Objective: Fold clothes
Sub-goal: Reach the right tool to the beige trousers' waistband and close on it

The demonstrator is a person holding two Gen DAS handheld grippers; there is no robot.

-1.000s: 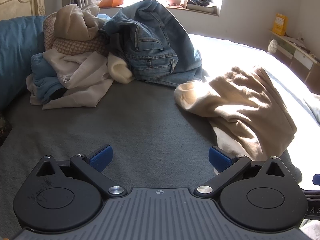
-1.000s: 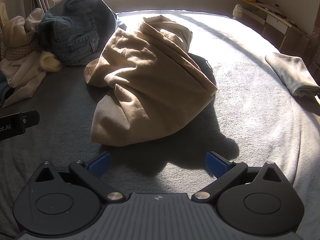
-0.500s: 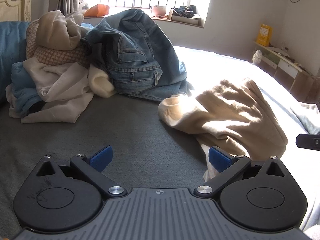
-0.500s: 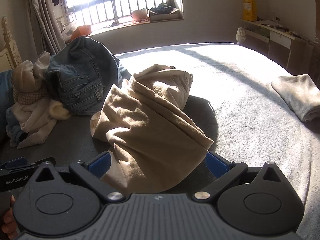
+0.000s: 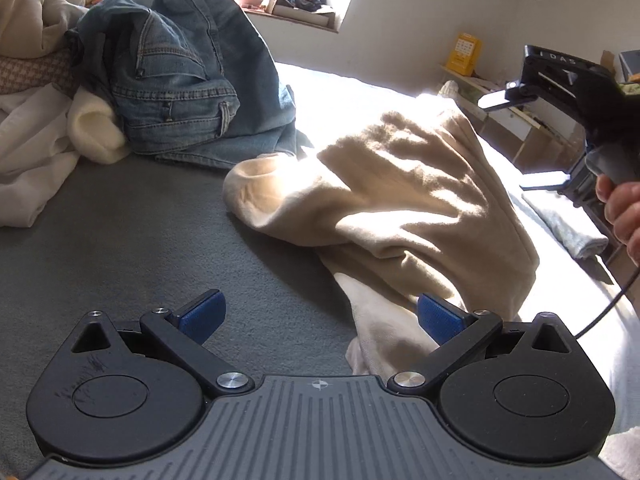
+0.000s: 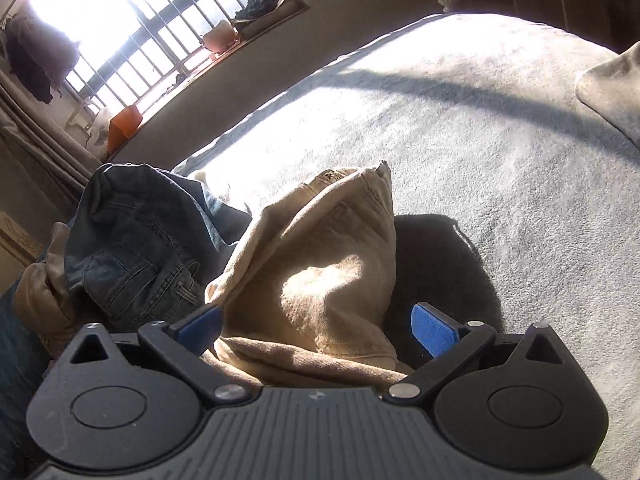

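A crumpled beige garment lies on the grey bedcover. My left gripper is open low over the cover, and the garment's pale near edge reaches in beside its right blue pad. In the right wrist view the same beige garment rises in a peak between the open fingers of my right gripper; its folds lie between the pads without being pinched. The right gripper's body, held by a hand, shows at the right of the left wrist view.
Blue jeans are heaped behind the beige garment, with white and cream clothes to their left. A folded grey towel lies at the right of the bed. A barred window and sill stand beyond.
Both grippers moved in toward the beige garment. The right gripper dropped low and tilted, so the garment now sits between its fingers. The left gripper's right pad has reached the garment's near edge.
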